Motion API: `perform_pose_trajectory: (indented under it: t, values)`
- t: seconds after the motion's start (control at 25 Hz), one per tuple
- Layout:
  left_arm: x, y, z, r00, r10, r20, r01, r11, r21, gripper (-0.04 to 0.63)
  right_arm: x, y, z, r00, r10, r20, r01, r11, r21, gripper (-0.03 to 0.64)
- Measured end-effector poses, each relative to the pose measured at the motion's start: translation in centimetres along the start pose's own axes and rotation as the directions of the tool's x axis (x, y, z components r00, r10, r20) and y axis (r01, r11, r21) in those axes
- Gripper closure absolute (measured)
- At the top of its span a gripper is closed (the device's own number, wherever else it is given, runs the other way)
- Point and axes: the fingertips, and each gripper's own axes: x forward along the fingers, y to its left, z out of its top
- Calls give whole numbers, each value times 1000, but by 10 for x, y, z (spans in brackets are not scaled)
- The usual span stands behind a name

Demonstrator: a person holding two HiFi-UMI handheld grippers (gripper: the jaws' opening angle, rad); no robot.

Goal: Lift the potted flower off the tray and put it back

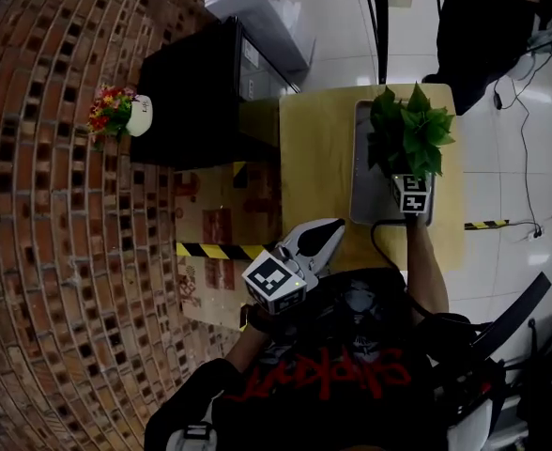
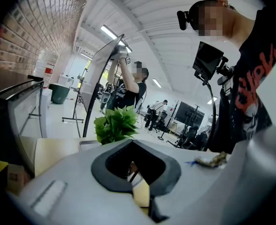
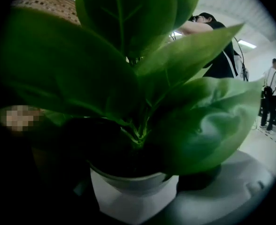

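A green leafy plant [image 1: 409,134] in a white pot stands on a grey tray [image 1: 362,195] on a small wooden table [image 1: 314,158]. My right gripper [image 1: 406,180] reaches in under the leaves at the tray's near end, its marker cube just behind. In the right gripper view the white pot [image 3: 133,196] fills the space between the wide jaws. The dark right pad [image 3: 201,178] lies close beside the pot's wall, and the left side is in shadow. My left gripper [image 1: 330,231] hovers off the table's near left corner, jaw tips together and empty. The plant [image 2: 114,125] shows beyond it.
A black cabinet [image 1: 201,92] stands left of the table with a small white pot of red and yellow flowers [image 1: 116,111] on it. Yellow-black tape [image 1: 215,250] marks the floor by a brick wall. People [image 2: 131,88] stand in the room beyond.
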Motion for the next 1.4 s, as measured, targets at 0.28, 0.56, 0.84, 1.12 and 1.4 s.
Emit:
perform_pose_trajectory:
  t: [0.28, 0.56, 0.84, 1.12, 1.4]
  values:
    - [19, 9, 30, 996, -44, 73, 40, 998, 50, 592, -62, 9, 92, 996, -16, 93, 17, 1000, -10, 75]
    - [29, 27, 47, 993, 21, 116, -33, 993, 110, 594, -102, 20, 146, 991, 0, 131, 4, 1000, -29, 74]
    - [6, 67, 37, 968, 235, 87, -233, 972, -39, 592, -111, 31, 150, 991, 6, 136, 1, 999, -53, 72]
    - [-12, 57, 18, 945, 317, 80, -326, 890, 319, 594, -80, 28, 112, 994, -27, 107, 30, 999, -26, 71]
    - [-16, 39, 4, 959, 274, 77, -283, 894, 348, 594, -17, 1, -5, 985, -117, -124, 105, 989, -103, 71]
